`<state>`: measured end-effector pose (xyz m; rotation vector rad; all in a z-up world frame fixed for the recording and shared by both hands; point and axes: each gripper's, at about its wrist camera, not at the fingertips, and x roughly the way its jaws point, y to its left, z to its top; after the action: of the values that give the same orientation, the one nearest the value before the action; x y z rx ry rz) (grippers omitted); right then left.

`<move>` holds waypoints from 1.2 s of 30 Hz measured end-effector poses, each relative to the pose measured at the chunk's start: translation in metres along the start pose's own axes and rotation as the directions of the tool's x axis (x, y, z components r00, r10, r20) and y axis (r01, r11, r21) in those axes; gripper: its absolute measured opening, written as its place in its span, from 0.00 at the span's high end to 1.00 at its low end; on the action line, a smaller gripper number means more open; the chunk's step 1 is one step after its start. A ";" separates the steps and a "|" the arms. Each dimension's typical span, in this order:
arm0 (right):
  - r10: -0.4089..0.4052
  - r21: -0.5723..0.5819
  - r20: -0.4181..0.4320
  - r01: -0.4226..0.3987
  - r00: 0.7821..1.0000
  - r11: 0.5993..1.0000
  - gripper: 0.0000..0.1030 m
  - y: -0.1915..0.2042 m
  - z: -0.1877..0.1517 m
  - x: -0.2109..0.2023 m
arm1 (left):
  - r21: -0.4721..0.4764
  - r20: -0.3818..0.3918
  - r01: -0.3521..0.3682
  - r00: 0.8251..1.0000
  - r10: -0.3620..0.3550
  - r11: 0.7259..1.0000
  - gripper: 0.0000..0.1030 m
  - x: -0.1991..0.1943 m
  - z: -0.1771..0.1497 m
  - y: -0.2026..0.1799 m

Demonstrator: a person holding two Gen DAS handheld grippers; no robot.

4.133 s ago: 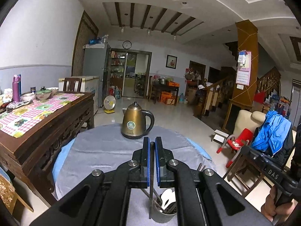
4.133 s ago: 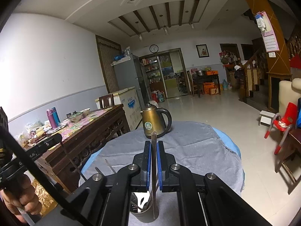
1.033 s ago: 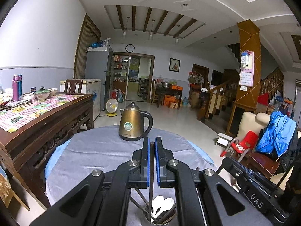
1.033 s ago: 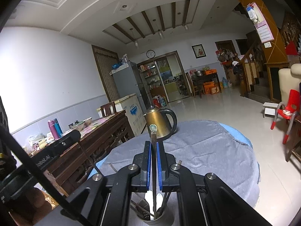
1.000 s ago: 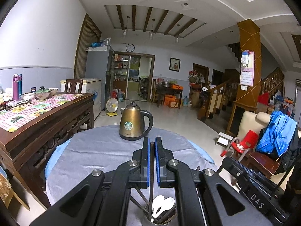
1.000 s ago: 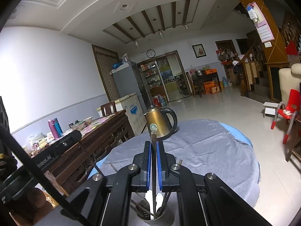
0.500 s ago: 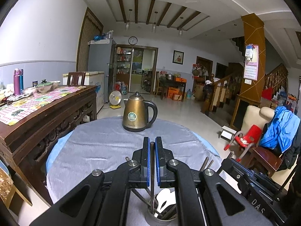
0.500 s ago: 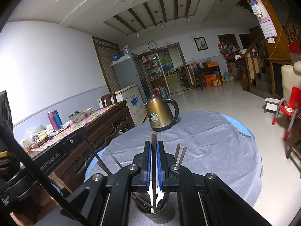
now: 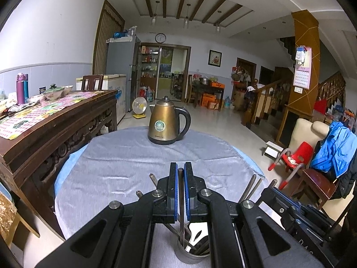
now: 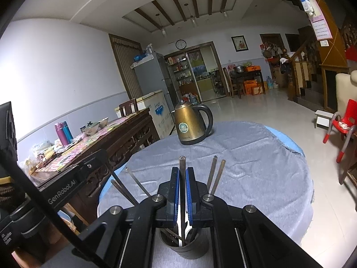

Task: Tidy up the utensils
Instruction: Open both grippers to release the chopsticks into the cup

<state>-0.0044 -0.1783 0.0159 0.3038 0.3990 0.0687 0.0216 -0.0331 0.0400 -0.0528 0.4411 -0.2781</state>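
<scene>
Left gripper [image 9: 181,192] and right gripper [image 10: 182,193], both mine, each clamp one upright chopstick [image 10: 182,185], tips inside the metal cup [image 10: 184,246] at lower centre. Insertion appears under way; next I should release. At left, the other gripper's body reads "GenRobot.AI" [image 10: 63,191].

Bronze kettle [image 9: 166,124] on grey tablecloth [image 9: 125,167], red chair [image 9: 294,156], wall clock [image 9: 160,38]
</scene>
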 end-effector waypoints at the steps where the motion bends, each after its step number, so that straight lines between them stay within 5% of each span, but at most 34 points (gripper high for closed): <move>1: 0.000 0.001 -0.005 0.000 1.000 1.000 0.94 0.000 -0.001 0.001 | 0.001 -0.003 -0.002 1.000 0.002 1.000 0.95 0.001 0.000 0.000; 25: 0.005 0.000 -0.044 -0.005 0.999 1.000 0.94 -0.002 -0.007 0.015 | 0.025 -0.083 -0.039 0.996 0.041 0.999 0.94 0.015 -0.011 0.003; 27: 0.015 0.004 -0.050 -0.015 0.999 1.000 0.93 -0.002 -0.007 0.015 | 0.039 -0.087 -0.047 0.995 0.051 0.998 0.88 0.013 -0.011 0.001; 29: 0.022 0.016 -0.051 -0.021 0.998 1.000 0.93 -0.004 -0.007 0.015 | 0.056 -0.088 -0.069 0.993 0.074 0.996 0.51 0.011 -0.011 0.000; 30: 0.027 0.022 -0.051 -0.026 0.998 0.999 0.93 -0.005 -0.007 0.015 | 0.063 -0.077 -0.083 0.993 0.088 0.995 0.43 0.007 -0.011 0.000; 33: 0.040 0.024 -0.044 -0.039 0.998 0.999 0.85 -0.008 -0.006 0.014 | 0.101 -0.023 -0.124 0.992 0.127 0.987 0.35 -0.007 -0.009 -0.001; 35: 0.045 0.028 -0.024 -0.044 0.999 0.999 0.67 -0.010 -0.004 0.010 | 0.129 -0.002 -0.142 0.990 0.143 0.981 0.22 -0.014 -0.008 -0.001; 36: 0.046 0.030 -0.013 -0.046 0.999 0.998 0.66 -0.011 -0.004 0.008 | 0.143 0.009 -0.149 0.989 0.149 0.978 0.20 -0.020 -0.008 -0.002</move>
<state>0.0012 -0.1871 0.0066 0.3420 0.4074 0.1102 0.0006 -0.0298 0.0410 0.1210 0.4236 -0.1613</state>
